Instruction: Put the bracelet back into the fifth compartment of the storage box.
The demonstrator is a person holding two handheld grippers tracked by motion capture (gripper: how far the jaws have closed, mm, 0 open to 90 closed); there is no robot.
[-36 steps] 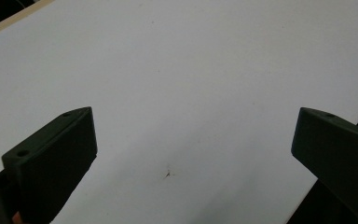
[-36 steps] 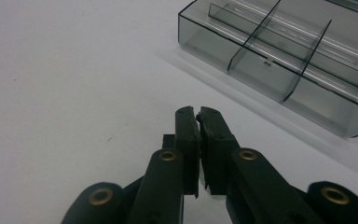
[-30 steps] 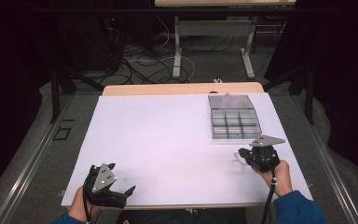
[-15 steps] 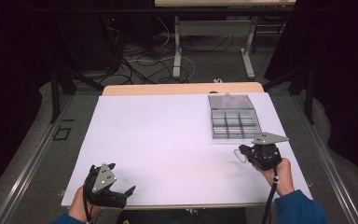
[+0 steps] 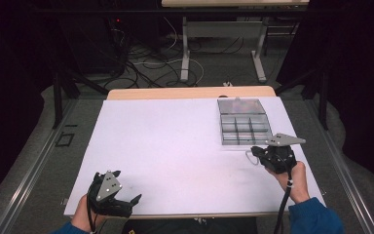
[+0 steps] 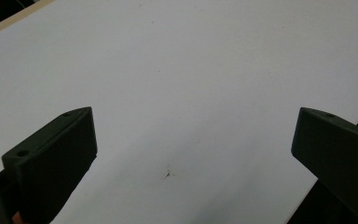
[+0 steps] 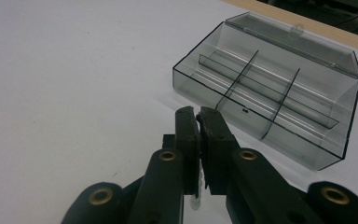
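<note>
White tabletop, dark room behind, two hand-held grippers at the near edge.

Right gripper has its jaws clenched on a small clear item, too hidden to identify, just short of the clear compartment box with its lid open; left gripper is spread wide, released, over bare table.

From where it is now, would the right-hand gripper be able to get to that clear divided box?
Probably yes. The right gripper sits just in front of the compartment box, whose lid stands open, with bare white table between them. Its jaws are closed on something small and pale, hard to identify.
</note>
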